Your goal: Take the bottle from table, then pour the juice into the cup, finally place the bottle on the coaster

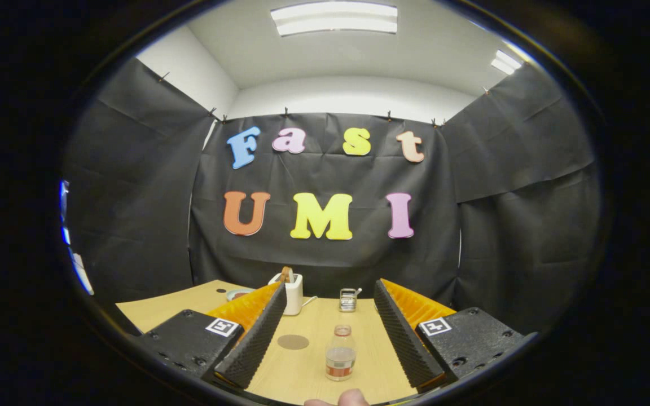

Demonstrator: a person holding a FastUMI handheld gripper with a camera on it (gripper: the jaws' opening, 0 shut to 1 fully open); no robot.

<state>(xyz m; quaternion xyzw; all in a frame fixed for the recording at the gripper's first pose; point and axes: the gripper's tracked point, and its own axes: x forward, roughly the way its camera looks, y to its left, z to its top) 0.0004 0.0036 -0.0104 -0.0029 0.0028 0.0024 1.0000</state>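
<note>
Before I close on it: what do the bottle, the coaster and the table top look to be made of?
Bottle, standing between the open gripper fingers: clear, probably plastic, since the juice shows through it.
Coaster, ahead to the left: flat brown matte disc, maybe cork or felt; too small to tell.
Table: pale wood-look top, smooth, likely laminate.

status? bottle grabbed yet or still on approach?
Nothing done yet. The bottle stands upright on the table, between the open gripper, whose jaws are not touching it. In hand: the approach to grasp. Left: the grasp, the pour into the cup beyond the bottle, then setting the bottle on the round coaster beside it.
</note>
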